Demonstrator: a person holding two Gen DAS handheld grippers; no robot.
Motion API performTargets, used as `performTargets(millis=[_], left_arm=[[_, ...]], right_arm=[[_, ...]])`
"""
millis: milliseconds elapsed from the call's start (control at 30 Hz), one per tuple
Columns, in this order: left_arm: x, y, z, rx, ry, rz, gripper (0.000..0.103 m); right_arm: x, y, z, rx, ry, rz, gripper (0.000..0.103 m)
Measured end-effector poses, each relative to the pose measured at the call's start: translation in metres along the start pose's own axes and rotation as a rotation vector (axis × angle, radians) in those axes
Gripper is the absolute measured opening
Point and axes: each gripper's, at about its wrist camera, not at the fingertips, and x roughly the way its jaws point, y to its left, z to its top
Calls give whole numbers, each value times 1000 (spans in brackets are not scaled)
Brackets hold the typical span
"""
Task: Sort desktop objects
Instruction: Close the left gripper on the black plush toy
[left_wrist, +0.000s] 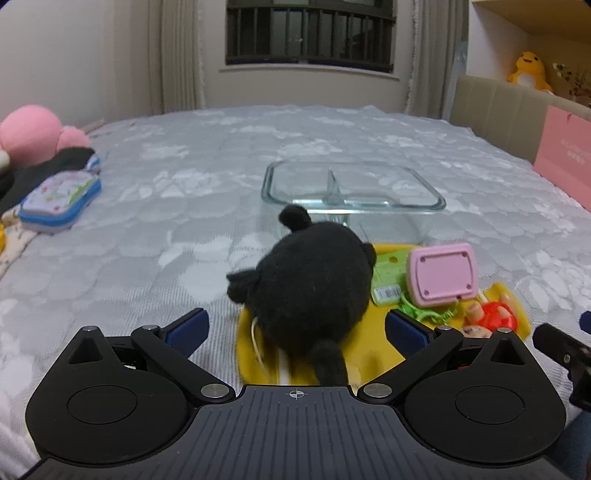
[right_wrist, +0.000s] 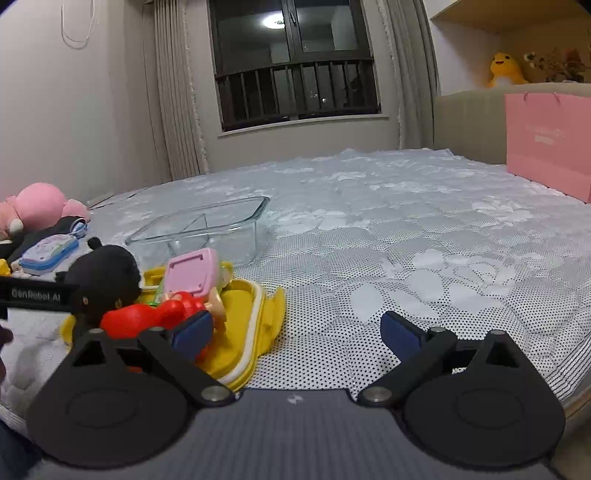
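A black plush toy (left_wrist: 314, 273) lies on a yellow tray (left_wrist: 258, 354) on the bed, together with a pink toy device (left_wrist: 441, 275), a green packet (left_wrist: 386, 273), a green plastic piece (left_wrist: 424, 314) and a red figure (left_wrist: 496, 315). My left gripper (left_wrist: 295, 328) is open, its blue pads on either side of the plush, just behind it. A clear divided glass container (left_wrist: 351, 192) stands empty beyond the tray. My right gripper (right_wrist: 295, 332) is open and empty over the bedspread, right of the tray (right_wrist: 243, 332); the plush (right_wrist: 105, 280) and red figure (right_wrist: 147, 317) show at left.
A pink plush (left_wrist: 31, 133), dark cloth and a blue-edged pouch (left_wrist: 59, 199) lie at the bed's left. A pink paper bag (left_wrist: 565, 155) stands against the headboard at right. A yellow plush (right_wrist: 504, 70) sits on a shelf. The grey bedspread (right_wrist: 406, 229) stretches beyond.
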Motion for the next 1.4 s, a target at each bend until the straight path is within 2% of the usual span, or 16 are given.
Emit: performTargets(millis=[133, 267, 367, 467, 700, 800, 900, 933, 1033, 1267, 1300, 1333, 1367, 1400], left_arm=[[13, -8, 9, 47, 7, 49, 103], [25, -15, 12, 92, 25, 66, 103], [33, -16, 12, 86, 53, 84, 103], [38, -13, 9, 72, 74, 70, 103], [27, -14, 9, 68, 27, 65, 103], [15, -14, 12, 49, -3, 43, 103], [6, -11, 16, 18, -13, -12, 101], [4, -9, 18, 7, -8, -33, 98], [1, -3, 23, -20, 22, -67, 71], [4, 3, 23, -42, 26, -63, 73], [4, 1, 22, -28, 23, -52, 76], [4, -3, 22, -13, 23, -45, 92], [4, -6, 21, 0, 24, -41, 96], [4, -8, 21, 5, 26, -45, 96]], right_arm=[[6, -6, -4, 39, -8, 3, 99], [7, -12, -4, 73, -19, 15, 99], [8, -16, -5, 81, -23, 4, 100], [12, -20, -6, 104, -10, 9, 100], [15, -22, -9, 108, 2, 2, 101], [15, -21, -10, 109, 3, -3, 102], [14, -20, -12, 109, 2, -5, 102], [13, -19, -12, 108, 1, -4, 102], [12, -18, -12, 110, 1, 0, 103], [9, -18, -14, 112, 5, 11, 103], [9, -17, -15, 111, 6, 12, 103], [9, -17, -15, 110, 7, 14, 103], [9, -17, -15, 108, 9, 15, 103], [8, -17, -15, 108, 9, 16, 103]])
